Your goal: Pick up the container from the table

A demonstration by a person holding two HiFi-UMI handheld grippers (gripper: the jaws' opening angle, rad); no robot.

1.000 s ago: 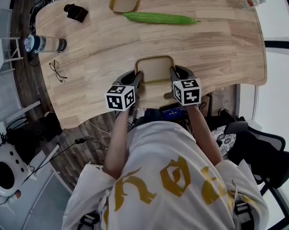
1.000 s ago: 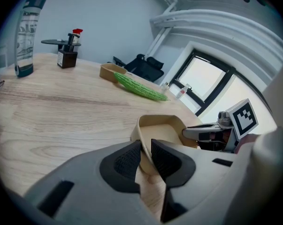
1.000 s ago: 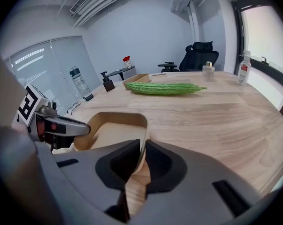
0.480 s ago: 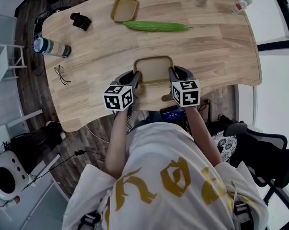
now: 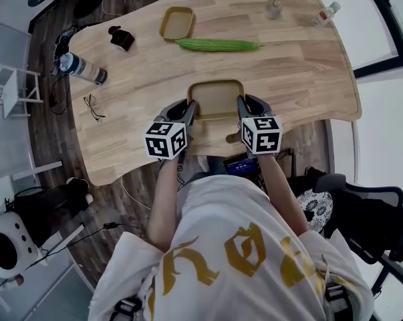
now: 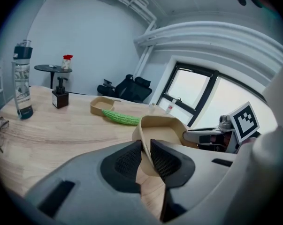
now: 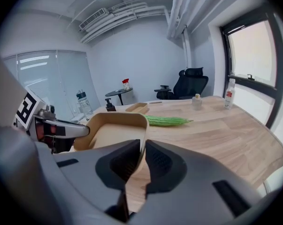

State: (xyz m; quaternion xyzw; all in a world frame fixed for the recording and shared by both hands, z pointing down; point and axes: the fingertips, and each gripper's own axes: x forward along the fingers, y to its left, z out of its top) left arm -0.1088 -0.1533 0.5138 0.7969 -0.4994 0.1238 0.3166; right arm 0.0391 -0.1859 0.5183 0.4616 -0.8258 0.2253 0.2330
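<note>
Tan thin-walled container point(image 5: 216, 97), side walls pinched by left claw point(image 6: 146, 150) and right claw point(image 7: 142, 154). Likely risk: uneven hands flex a wall, the rim slips free, and it tips onto the tabletop point(image 5: 301, 72).

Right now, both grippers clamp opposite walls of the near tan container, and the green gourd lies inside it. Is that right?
Not quite. The green gourd is not inside the container; the head view shows it lying on the table beyond the container, apart from it. The rest holds: the left gripper and right gripper have their jaws clamped on opposite walls.
</note>
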